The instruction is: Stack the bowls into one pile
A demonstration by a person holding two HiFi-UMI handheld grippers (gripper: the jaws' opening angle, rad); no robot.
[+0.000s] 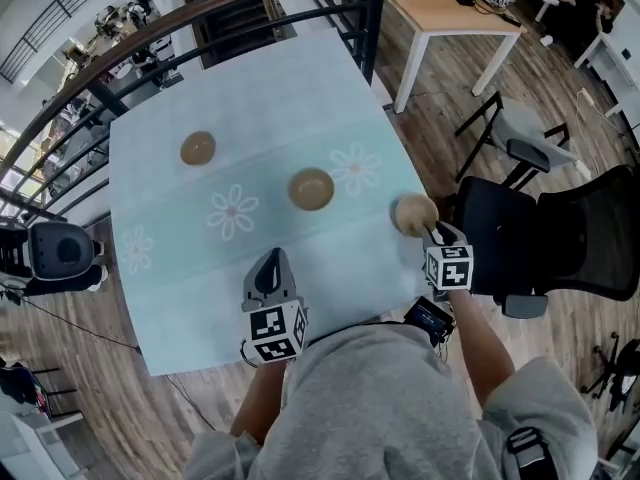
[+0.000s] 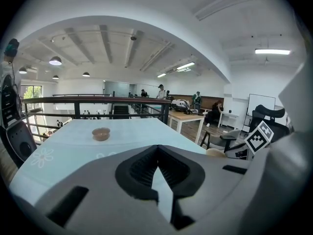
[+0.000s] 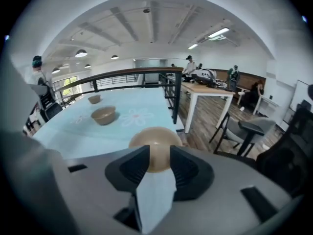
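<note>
Head view, table: we see a table (image 1: 180,298) under a pale blue flowered cloth, with a railing (image 1: 250,13) beyond it and a black chair (image 1: 560,233) at the right.
Head view, bowls: three brown bowls lie well apart, none stacked. The far bowl (image 1: 198,148) is toward the back left, the middle bowl (image 1: 311,189) is near the centre, and the near bowl (image 1: 413,213) is at the table's right edge.
Head view, grippers: the left gripper (image 1: 269,261) is over the near part of the cloth, apart from every bowl. The right gripper (image 1: 437,236) has its tips at the near bowl. From up here we cannot read either pair of jaws.
Left gripper view, jaws: they are pressed together at the tips with nothing between them.
Left gripper view, scene: the far bowl (image 2: 101,133) stands upright, ahead and to the left of the jaws. The right gripper's marker cube (image 2: 258,137) shows at the right. The jaw body covers the middle of the table.
Right gripper view, jaws: they stand apart, with cloth showing in the gap. The near bowl (image 3: 155,148) sits dome side up right at the tips. We cannot tell whether the pads touch it.
Right gripper view, scene: the middle bowl (image 3: 103,115) stands upright with the far bowl (image 3: 94,99) behind it. A wooden desk (image 3: 205,89) stands past the railing. Only this view shows plainly that the near bowl is overturned.
</note>
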